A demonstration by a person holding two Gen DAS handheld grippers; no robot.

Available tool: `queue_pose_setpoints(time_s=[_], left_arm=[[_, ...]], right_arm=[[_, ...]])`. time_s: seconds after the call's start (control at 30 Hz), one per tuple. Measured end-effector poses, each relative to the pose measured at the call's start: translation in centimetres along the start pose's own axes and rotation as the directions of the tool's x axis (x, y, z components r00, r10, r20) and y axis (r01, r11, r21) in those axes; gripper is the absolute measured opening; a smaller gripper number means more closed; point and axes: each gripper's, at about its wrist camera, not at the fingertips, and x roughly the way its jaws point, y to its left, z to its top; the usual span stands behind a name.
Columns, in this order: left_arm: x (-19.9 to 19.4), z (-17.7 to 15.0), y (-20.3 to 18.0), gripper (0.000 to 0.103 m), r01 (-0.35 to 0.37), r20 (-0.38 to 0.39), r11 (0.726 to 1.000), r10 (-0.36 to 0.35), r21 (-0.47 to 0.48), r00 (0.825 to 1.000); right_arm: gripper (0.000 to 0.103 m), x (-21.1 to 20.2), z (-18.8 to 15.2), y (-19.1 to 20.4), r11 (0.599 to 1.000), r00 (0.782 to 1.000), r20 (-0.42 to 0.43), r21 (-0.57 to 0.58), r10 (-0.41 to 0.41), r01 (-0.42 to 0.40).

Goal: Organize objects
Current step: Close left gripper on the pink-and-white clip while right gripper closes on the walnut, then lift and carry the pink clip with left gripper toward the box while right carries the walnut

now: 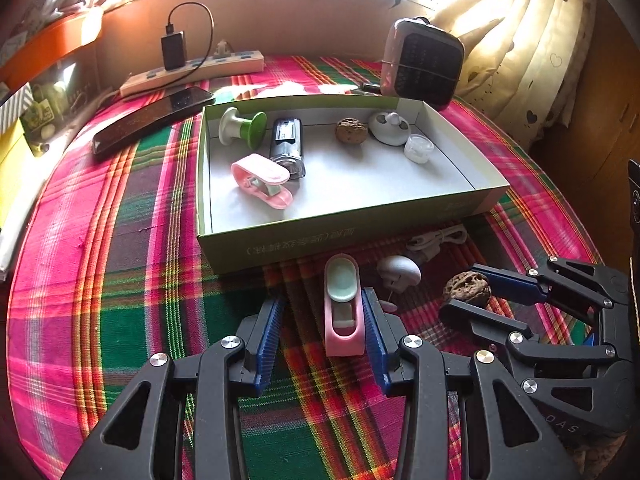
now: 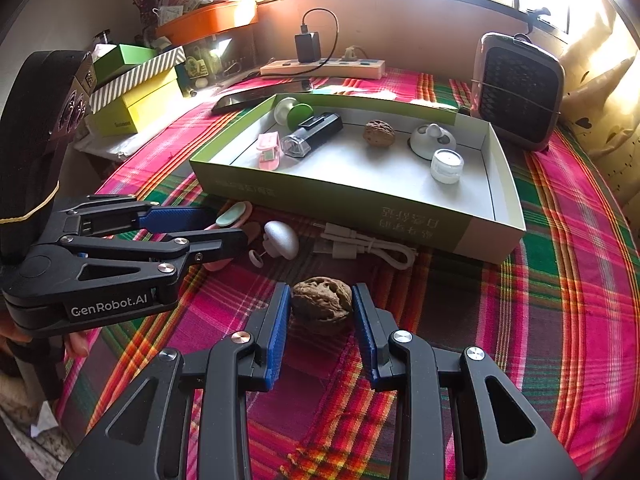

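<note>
- The left gripper (image 1: 322,320) is standing with its jaws spread; the pink clip (image 1: 343,312) is lying between the blue pads, leaning against the right pad (image 1: 374,334), with a gap on the other side.
- The right gripper (image 2: 320,312) is bracketing the walnut (image 2: 322,304) on the plaid cloth (image 2: 560,300); whether the pads are pressing it I cannot tell.
- Just beyond, a white mushroom-shaped piece (image 2: 281,239) and a white cable (image 2: 366,249) are lying before the green box (image 2: 360,208).
- Inside the box a second walnut (image 2: 379,133), a second pink clip (image 2: 269,150) and other small items are sitting.

Plaid tablecloth (image 1: 120,280) bears box (image 1: 340,232), walnut (image 2: 322,304), cable (image 2: 360,248)
</note>
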Motion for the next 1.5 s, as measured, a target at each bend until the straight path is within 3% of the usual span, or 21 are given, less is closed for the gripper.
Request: queue_pose_setpoints(time_s=[0.47,0.83,1.5], left_arm=[[0.14,-0.01,-0.11,0.036,-0.026,0.016,0.999,0.026,0.020,1.000],[0.06,0.06,0.59,0.016,-0.056,0.025,0.998,0.056,0.003,0.998],[0.07,-0.02,0.65,0.016,-0.055,0.026,0.998,0.055,0.000,0.998]], right_arm=[[0.033,0.10,0.09,-0.06,1.000,1.000,0.000,0.002,-0.003,0.003],[0.033,0.03,0.07,-0.01,1.000,1.000,0.000,0.002,-0.003,0.003],[0.033,0.14,0.03,-0.18,1.000,1.000,-0.003,0.003,-0.004,0.004]])
